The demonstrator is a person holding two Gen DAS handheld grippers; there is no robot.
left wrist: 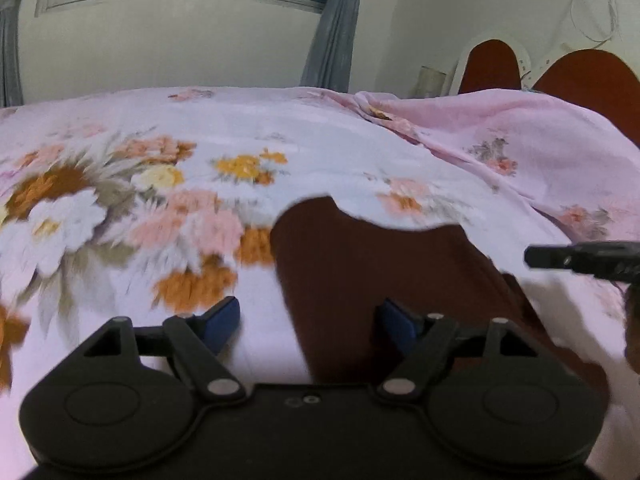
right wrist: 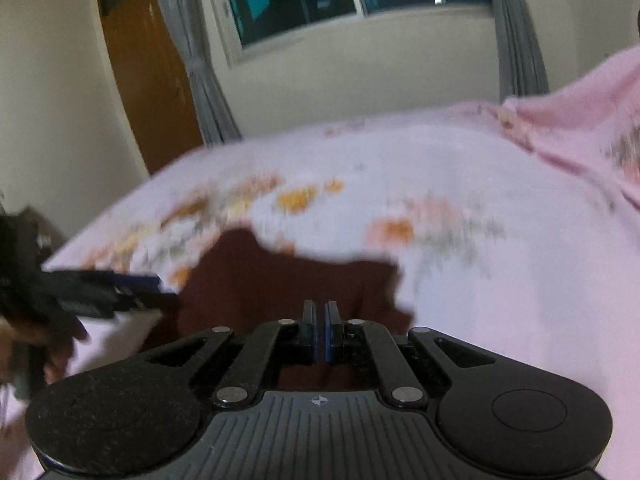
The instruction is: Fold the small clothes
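A small dark maroon garment (left wrist: pixel 360 256) lies flat on the floral bedsheet (left wrist: pixel 160 184). My left gripper (left wrist: pixel 310 320) is open, its blue pads spread over the garment's near left edge. In the right wrist view the garment (right wrist: pixel 280 276) lies just ahead of my right gripper (right wrist: pixel 320 320), whose jaws are pressed together; whether cloth is pinched between them I cannot tell. The right gripper also shows at the right edge of the left wrist view (left wrist: pixel 536 258), and the left gripper at the left of the right wrist view (right wrist: pixel 156 290).
The pink floral sheet (right wrist: pixel 480 200) covers the bed, with a bunched pink fold (left wrist: pixel 520 136) at the far right. Red-brown headboard panels (left wrist: pixel 492 64), a window with grey curtains (left wrist: pixel 332 40) and a wooden door (right wrist: pixel 148 80) stand behind.
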